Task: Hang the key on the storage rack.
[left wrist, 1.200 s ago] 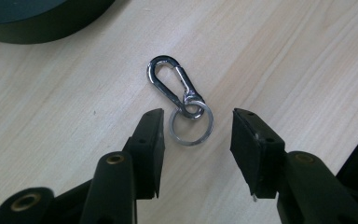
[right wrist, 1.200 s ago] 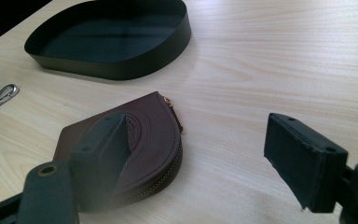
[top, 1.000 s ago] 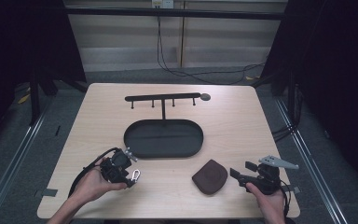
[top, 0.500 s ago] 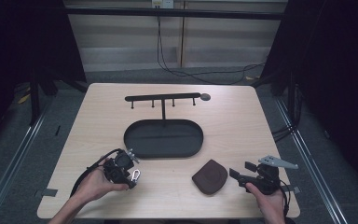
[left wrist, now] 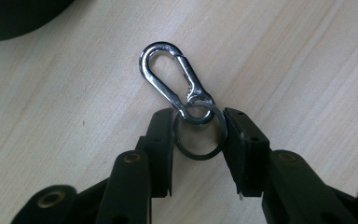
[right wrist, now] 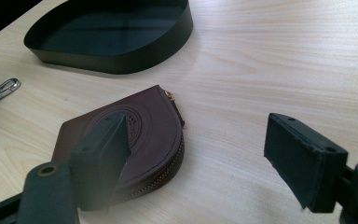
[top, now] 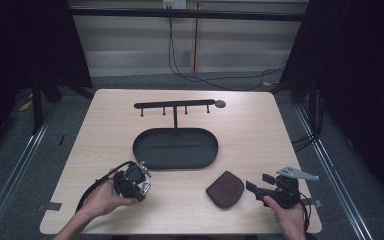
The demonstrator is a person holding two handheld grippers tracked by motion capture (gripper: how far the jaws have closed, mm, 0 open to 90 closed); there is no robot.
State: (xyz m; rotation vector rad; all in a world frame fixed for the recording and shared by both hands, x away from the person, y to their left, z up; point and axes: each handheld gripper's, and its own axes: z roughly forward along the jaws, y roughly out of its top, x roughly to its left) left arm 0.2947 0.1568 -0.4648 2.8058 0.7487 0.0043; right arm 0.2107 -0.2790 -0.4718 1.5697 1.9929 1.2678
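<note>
I am holding my left gripper over a silver carabiner clip that is lying flat on the pale wooden bench, in the middle of the left gripper view. The clip is a polished pear-shaped loop with a spring gate, and it is hanging from a darker round key ring. My left jaws have just been closing, and they are now touching that ring on both sides, gripping it. In the high view this is happening at the lower left of the frame. My right gripper is resting with its jaws wide apart, just beside a brown half-round zip pouch, in front of the black oval tray.
</note>
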